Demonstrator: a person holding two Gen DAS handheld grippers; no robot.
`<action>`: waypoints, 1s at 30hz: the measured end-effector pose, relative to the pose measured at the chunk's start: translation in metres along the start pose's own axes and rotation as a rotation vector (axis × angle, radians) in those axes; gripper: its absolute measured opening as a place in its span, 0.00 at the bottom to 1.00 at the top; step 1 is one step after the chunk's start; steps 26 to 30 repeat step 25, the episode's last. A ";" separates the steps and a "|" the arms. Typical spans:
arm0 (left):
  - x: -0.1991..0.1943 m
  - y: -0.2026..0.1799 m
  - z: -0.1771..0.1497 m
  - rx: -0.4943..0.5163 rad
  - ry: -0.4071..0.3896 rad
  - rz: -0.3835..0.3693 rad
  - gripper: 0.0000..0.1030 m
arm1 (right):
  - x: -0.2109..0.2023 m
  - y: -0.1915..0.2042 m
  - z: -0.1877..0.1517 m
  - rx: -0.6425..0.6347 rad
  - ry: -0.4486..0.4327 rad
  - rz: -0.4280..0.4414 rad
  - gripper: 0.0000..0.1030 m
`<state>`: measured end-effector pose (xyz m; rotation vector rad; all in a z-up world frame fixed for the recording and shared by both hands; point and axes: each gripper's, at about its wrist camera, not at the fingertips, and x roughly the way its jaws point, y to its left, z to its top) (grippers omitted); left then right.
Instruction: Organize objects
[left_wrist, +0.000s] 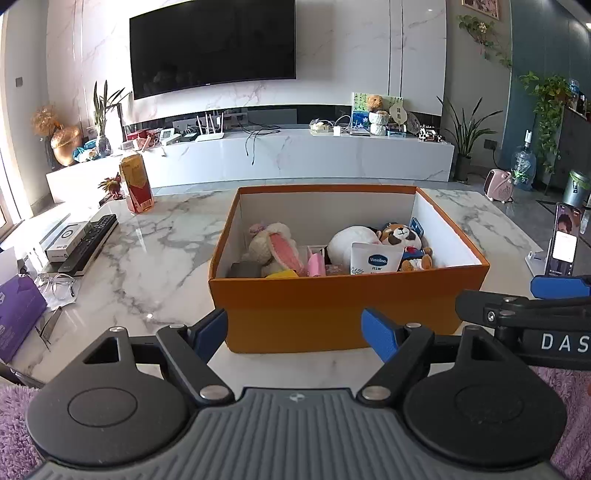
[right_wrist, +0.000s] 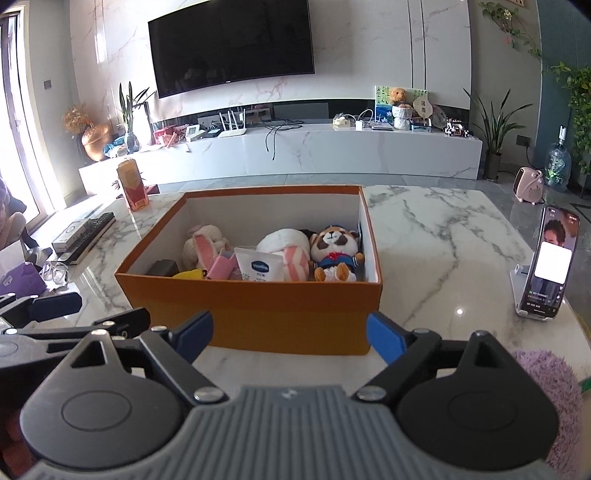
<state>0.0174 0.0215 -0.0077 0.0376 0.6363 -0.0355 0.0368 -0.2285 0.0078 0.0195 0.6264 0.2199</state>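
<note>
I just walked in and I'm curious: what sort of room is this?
Most likely a home living room: a big wall-mounted television above a long marble media console, houseplants, and a marble table holding an orange box of plush toys.

Bright daylight from the left window (right_wrist: 22, 122) glares off the marble table (left_wrist: 155, 254); fisheye edges curve.

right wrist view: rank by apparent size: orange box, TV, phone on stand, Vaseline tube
As they look there, largest first:
1. orange box, though it sits far nearer the camera than the TV, so true size is unsure
2. TV
3. phone on stand
4. Vaseline tube, partly hidden behind the box wall
</note>
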 end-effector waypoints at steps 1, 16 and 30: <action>0.000 0.000 0.000 0.000 0.001 0.002 0.91 | 0.000 0.001 0.000 -0.004 0.001 -0.004 0.88; -0.001 0.002 0.000 0.000 0.004 0.012 0.91 | 0.000 0.003 -0.001 -0.017 0.010 -0.014 0.89; -0.001 0.003 0.001 -0.002 0.007 0.006 0.91 | 0.001 0.002 -0.002 -0.013 0.012 -0.013 0.89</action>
